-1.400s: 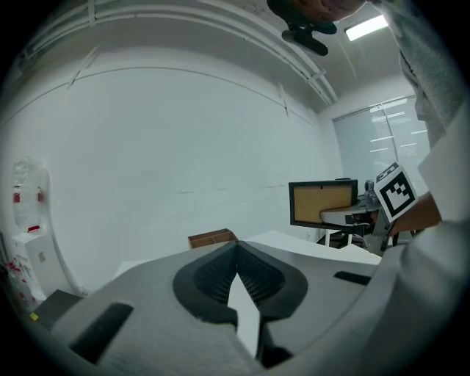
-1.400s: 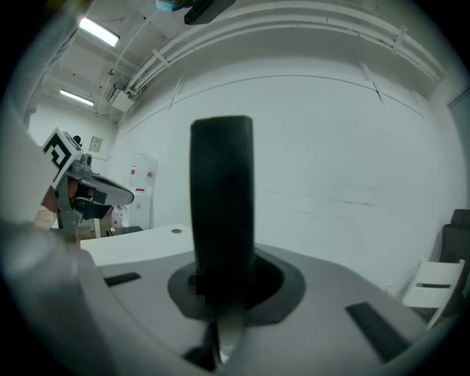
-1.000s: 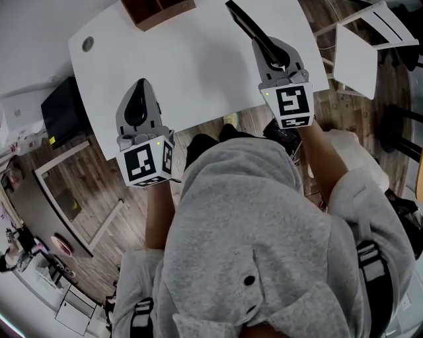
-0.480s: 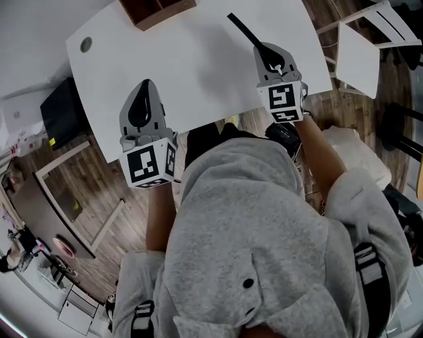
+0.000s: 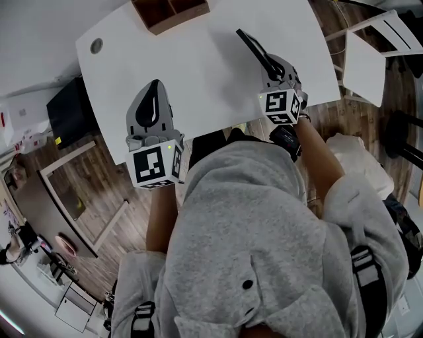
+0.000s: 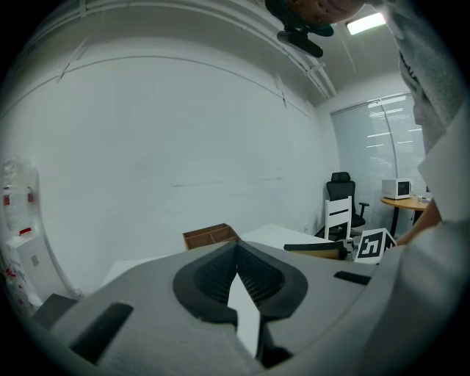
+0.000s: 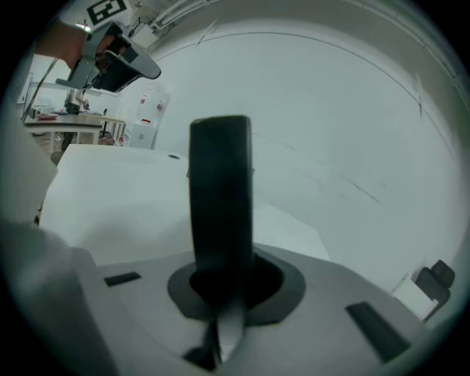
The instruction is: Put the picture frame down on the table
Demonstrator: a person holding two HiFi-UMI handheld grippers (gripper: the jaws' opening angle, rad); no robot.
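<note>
The putting-down is not yet done, as far as the pictures show. The right tool [image 5: 269,64] has its jaws closed on the near end of the thin black picture frame [image 5: 253,47]. The right gripper view looks straight along that dark slab, and it rises out of the pads with no gap showing on either side. From the head view the frame reaches away from the tool, out over the right part of the flat white counter [image 5: 198,72], pointing towards the far edge. A soft shadow lies on the white surface just left of it. I cannot tell whether the far end touches the top or hangs a little above it (the steep downward angle flattens any height).

The left tool [image 6: 236,250] holds nothing. Its two dark pads meet at the tips, and only the pale counter shows through the wedge behind them. It is held over the near left part of the counter, well apart from the frame.

My judgement of what is left: lower the frame until it rests flat on the counter, open the right jaws and draw the tool back. The stretch of counter under and around the frame is bare. The brown wooden compartment box [image 5: 170,10] stands at the far edge, well apart from it. A white chair [image 5: 367,59] stands off the counter to the right.
</note>
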